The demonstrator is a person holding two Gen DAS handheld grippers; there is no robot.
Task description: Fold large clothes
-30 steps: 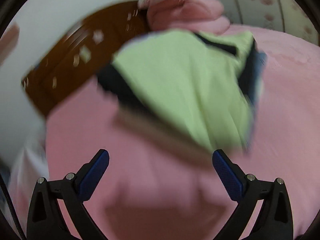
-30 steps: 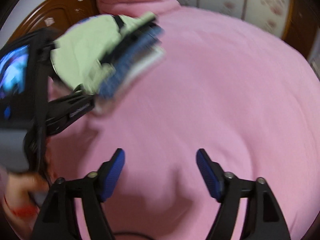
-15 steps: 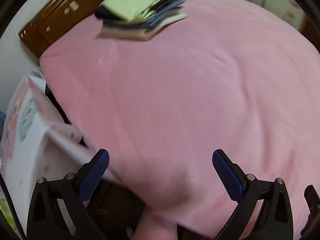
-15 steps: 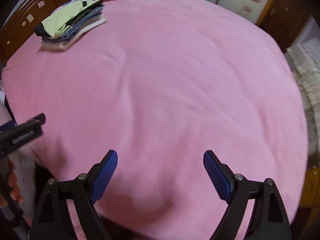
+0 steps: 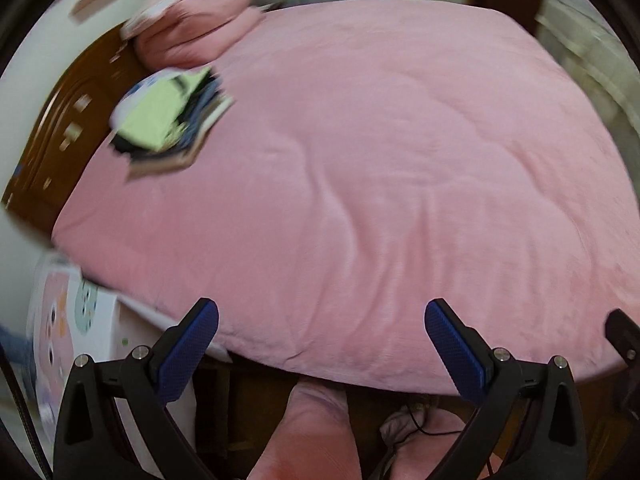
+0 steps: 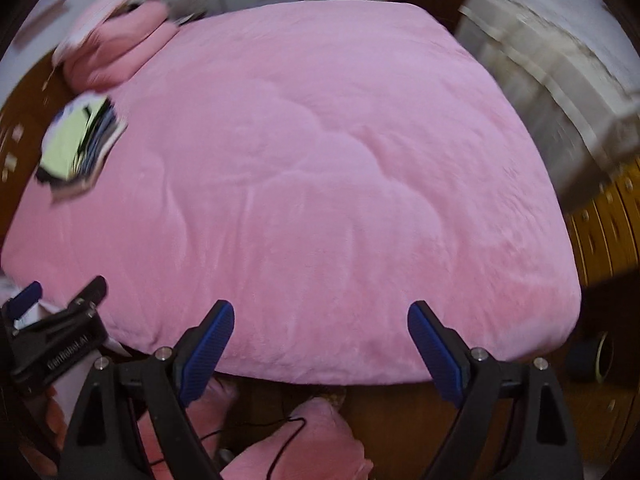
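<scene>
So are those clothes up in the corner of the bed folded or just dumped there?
Folded. The pile of clothes lies as a flat stack with layered edges on the pink bedspread. Blur hides how neat it is.

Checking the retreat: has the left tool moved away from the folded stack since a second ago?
Yes. The left tool backed off the folded stack toward the bed's near edge.

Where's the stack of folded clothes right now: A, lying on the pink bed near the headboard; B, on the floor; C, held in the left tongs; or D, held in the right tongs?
A: the stack of folded clothes lies on the pink bed by the wooden headboard, while the left tongs and right tongs are both open and empty.
</scene>
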